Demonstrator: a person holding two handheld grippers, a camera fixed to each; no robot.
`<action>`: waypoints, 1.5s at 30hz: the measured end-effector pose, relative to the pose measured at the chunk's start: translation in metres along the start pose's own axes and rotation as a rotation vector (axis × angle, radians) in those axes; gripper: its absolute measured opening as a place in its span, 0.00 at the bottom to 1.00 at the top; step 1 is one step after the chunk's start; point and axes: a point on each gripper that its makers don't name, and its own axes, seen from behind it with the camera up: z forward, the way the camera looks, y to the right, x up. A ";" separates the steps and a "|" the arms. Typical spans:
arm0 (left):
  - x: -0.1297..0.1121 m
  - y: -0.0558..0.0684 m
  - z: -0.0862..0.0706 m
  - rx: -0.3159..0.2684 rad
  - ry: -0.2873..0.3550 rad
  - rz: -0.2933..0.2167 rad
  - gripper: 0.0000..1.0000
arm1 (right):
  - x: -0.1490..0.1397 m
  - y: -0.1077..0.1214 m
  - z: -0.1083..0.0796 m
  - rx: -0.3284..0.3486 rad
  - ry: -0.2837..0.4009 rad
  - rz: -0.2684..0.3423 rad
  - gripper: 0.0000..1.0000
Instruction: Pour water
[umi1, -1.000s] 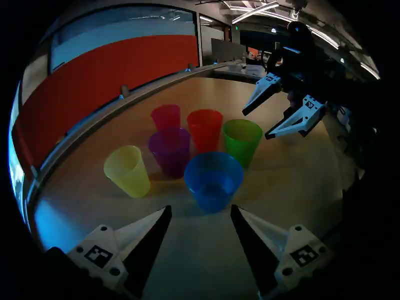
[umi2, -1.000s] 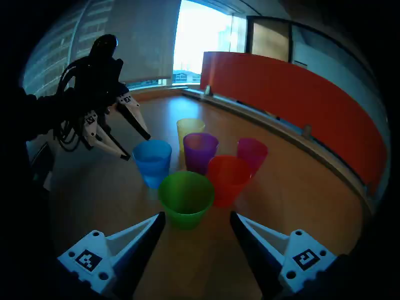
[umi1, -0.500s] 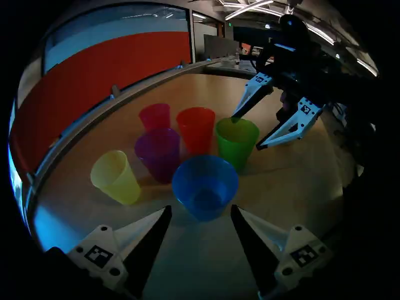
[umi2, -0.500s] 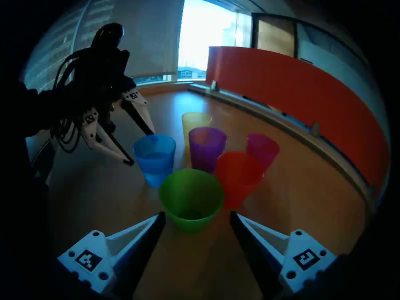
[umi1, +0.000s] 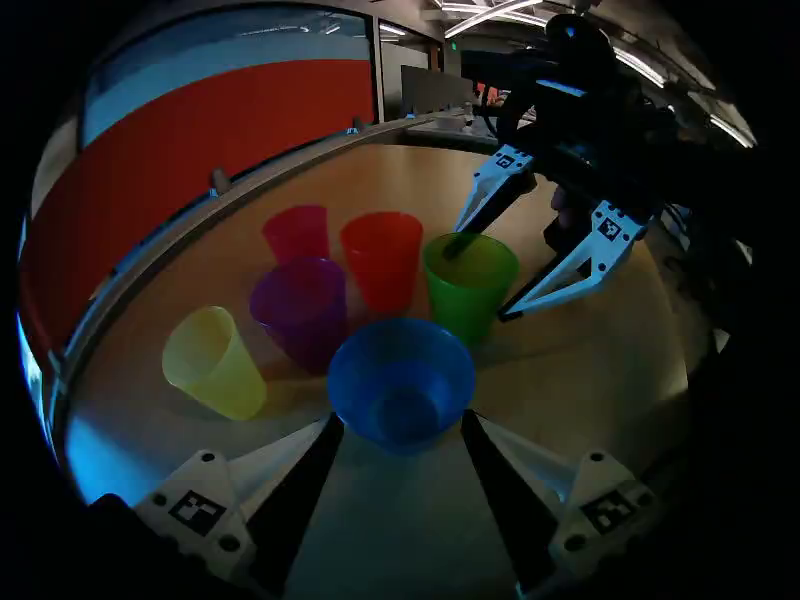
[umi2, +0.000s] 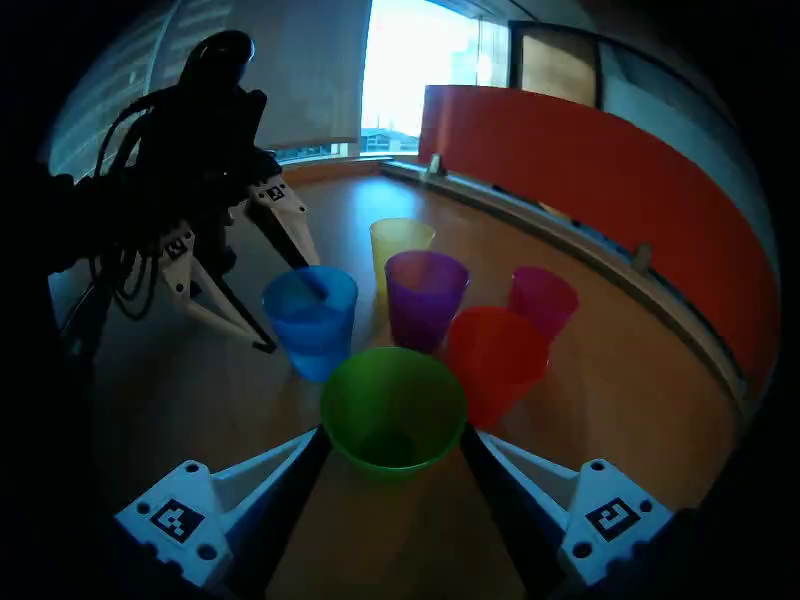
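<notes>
Jaws apart on both: translucent blue cup (umi1: 401, 372) btwn left gripper (umi1: 400, 416) tips, green cup (umi2: 393, 400) btwn right gripper (umi2: 393, 430) tips.

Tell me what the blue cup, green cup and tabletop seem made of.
Blue cup: probably thin plastic, smooth, translucent; its base shows through the wall. Green cup: same tinted see-through plastic look. Tabletop: wood or wood-look laminate, satin sheen with soft reflections; which one is unclear.

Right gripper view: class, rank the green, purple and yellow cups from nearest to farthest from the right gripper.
1. Green cup: centre front, right at the right gripper.
2. Purple cup: behind the green one, slightly to the right.
3. Yellow cup: at the back, behind the purple one.
</notes>
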 end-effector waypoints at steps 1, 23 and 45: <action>0.000 0.000 0.001 0.000 0.000 -0.001 0.87 | 0.000 0.000 0.001 0.001 -0.001 0.002 1.00; 0.010 0.002 0.013 0.004 0.020 0.008 0.87 | 0.000 -0.002 0.009 0.006 -0.003 -0.001 1.00; 0.007 0.000 0.019 0.013 0.014 -0.016 0.81 | -0.001 -0.001 0.009 0.009 0.011 0.051 0.88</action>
